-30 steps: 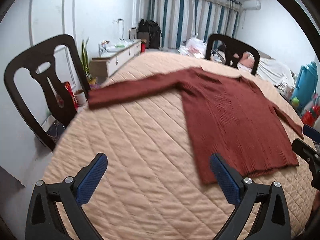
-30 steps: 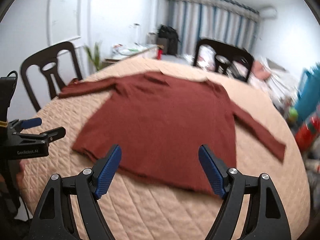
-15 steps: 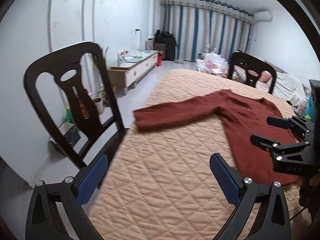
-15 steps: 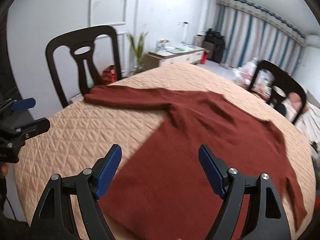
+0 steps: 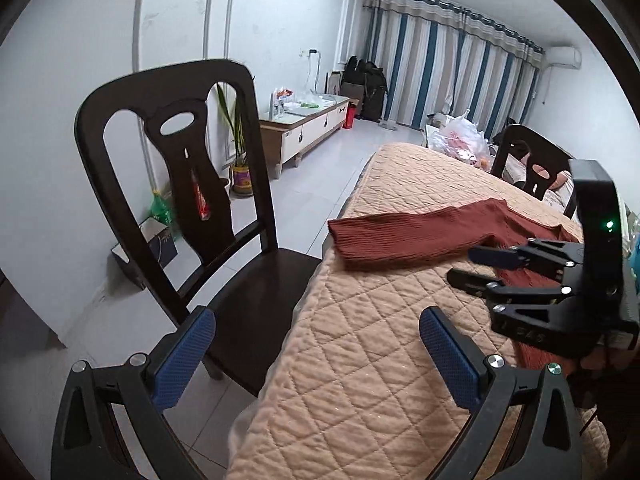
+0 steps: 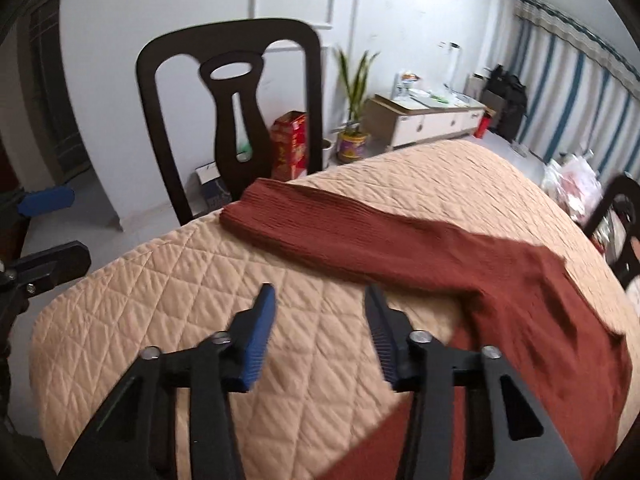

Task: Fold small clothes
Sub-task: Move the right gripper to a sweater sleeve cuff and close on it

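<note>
A rust-red knit sweater lies flat on the quilted table. One long sleeve stretches toward the table's left edge, also seen in the right wrist view. My left gripper is open and empty, held at the table's edge in front of the sleeve cuff. My right gripper is open and empty, just above the quilt and a little short of the sleeve. It also shows in the left wrist view, hovering over the sweater near the sleeve's base.
A dark wooden chair stands against the table's left edge, near the cuff. A second chair is at the far side. A low cabinet, a potted plant and striped curtains lie beyond.
Both grippers have swung left, from the sweater's body toward the outstretched sleeve. The right gripper has dropped close to the quilt and its jaws have narrowed. The sweater has not moved.
</note>
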### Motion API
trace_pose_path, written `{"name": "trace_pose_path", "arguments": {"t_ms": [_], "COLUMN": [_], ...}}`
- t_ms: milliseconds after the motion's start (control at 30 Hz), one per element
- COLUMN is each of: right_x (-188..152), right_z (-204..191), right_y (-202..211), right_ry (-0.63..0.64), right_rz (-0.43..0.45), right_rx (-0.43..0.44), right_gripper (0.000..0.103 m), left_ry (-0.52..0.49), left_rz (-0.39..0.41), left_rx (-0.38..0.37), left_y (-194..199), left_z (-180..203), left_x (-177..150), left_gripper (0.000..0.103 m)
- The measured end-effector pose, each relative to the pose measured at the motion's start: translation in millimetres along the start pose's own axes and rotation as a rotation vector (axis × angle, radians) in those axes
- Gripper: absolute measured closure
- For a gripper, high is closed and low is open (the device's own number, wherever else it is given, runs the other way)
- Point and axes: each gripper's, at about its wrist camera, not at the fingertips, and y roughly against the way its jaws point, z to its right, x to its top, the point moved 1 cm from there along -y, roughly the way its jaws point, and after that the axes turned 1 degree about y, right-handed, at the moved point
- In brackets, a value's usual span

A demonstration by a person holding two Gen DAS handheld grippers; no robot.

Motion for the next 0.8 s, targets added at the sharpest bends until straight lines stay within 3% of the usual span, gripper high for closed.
{"name": "trace_pose_path", "arguments": {"t_ms": [67, 267, 433, 800], "right_x": [5.0, 19.1, 24.6, 33.7], "right_z": [-2.9, -16.1, -22.2, -28.2], "right_y": [-7.7, -32.6, -39.1, -58.2], "right_ry": [-0.003, 0.058, 0.091, 0.099], "right_rz": [-0.009, -0.032, -0.001, -0.024], "right_rx": [0.077, 0.111, 0.104, 0.099], "right_gripper": [0.065, 0.065, 0.065, 0.065], "left_ry": [0.008, 0.025, 0.046, 0.076], "left_rz": [0.003, -0.001, -0.009, -0.027], "left_rx": [0.009, 0.016, 0.029, 0.037], "left_y": [-1.0, -5.8, -10.5, -20.1], "left_z": [-2.7, -7.1, -13.8, -20.8], "left_x": [0.8, 3.4, 4.2, 8.2], "left_gripper": [0.0, 0.0, 0.0, 0.0]}}
